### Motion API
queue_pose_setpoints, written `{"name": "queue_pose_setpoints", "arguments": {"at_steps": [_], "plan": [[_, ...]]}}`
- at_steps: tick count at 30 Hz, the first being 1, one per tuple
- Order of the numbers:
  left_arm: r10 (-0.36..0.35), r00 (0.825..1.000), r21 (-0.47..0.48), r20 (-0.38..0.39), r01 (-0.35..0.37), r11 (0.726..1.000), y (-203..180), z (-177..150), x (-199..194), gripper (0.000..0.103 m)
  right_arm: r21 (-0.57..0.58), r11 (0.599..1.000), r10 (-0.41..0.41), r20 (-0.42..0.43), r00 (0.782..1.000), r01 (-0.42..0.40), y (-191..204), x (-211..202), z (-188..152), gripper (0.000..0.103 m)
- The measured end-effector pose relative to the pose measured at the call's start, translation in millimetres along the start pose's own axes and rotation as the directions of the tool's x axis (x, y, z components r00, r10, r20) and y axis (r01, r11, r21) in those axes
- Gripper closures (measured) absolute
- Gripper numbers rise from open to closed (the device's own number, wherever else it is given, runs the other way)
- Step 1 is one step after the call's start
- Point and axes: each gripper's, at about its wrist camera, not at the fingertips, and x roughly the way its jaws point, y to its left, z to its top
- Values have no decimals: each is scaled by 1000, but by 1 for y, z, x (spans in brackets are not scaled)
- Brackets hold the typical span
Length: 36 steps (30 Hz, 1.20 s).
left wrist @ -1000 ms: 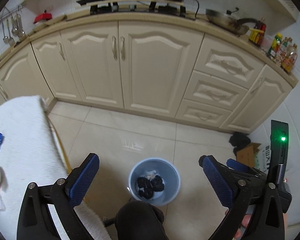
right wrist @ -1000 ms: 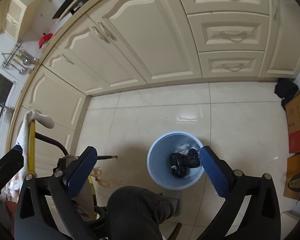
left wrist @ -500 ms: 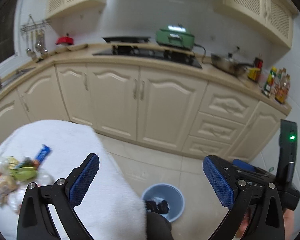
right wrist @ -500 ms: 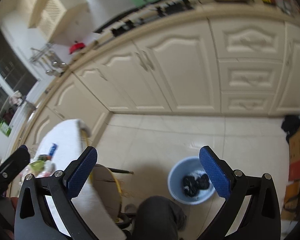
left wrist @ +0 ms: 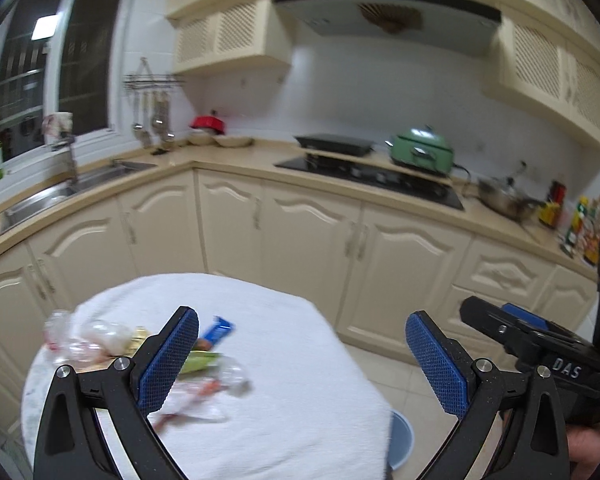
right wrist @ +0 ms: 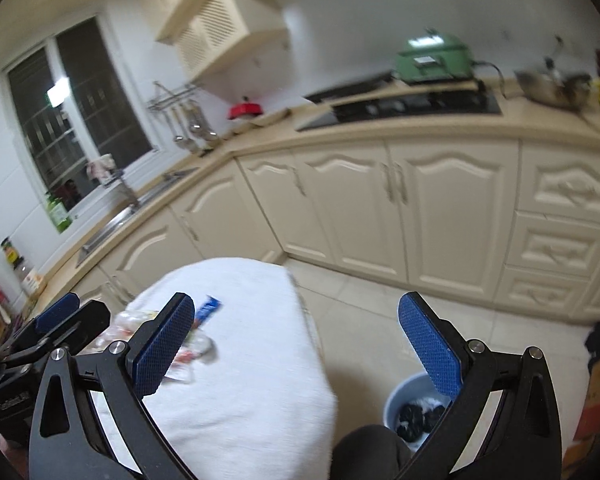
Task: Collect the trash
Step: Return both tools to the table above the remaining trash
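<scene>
— Where do we stand with the trash?

— Both our claws are spread wide and carry nothing: the left gripper (left wrist: pixel 302 354) and the right gripper (right wrist: pixel 296 338) hover above the small table (left wrist: pixel 300 380) draped in white towelling. The heap of wrappers (left wrist: pixel 140 356) lies toward the table's left edge, partly hidden behind our left finger; a blue packet (left wrist: pixel 217 330) sticks out at its far side, pointing toward the middle of the table.

— And the bin?

— The blue bin (right wrist: pixel 404 404) stands on the floor just off the table's right near corner, with dark bundles already inside. So we judge this the reach for the next piece.

— How do we take it well?

— We'd pick one wrapper at the heap's rim, the blue packet being the most separate, come down with the fingers astride it, and pinch the film without catching the towel. The pictures are blurred, so single pieces are hard to tell apart.

— Anything in our way?

— The person's knee (right wrist: pixel 368 454) sits close to the bin, and the two grippers are near each other. The cabinets (left wrist: pixel 312 248) and hob (left wrist: pixel 370 180) are well apart.
</scene>
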Motion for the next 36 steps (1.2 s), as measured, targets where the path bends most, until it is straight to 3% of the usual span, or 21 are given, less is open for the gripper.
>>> {"name": "queue_pose_setpoints", "arguments": {"at_steps": [7, 20, 28, 36], "plan": [[128, 991, -63, 46, -125, 990, 34, -21, -60, 1, -116, 991, 75, 22, 997, -72, 68, -5, -2, 0], [276, 960, -158, 51, -265, 951, 61, -41, -127, 1, -289, 946, 162, 25, 987, -148, 168, -5, -25, 0], [310, 950, -177, 28, -300, 937, 62, -60, -149, 1, -344, 921, 192, -5, 981, -182, 197, -2, -39, 0], [297, 954, -178, -37, -298, 938, 69, -58, -125, 1, -339, 928, 144, -62, 988, -157, 186, 21, -47, 0]]}}
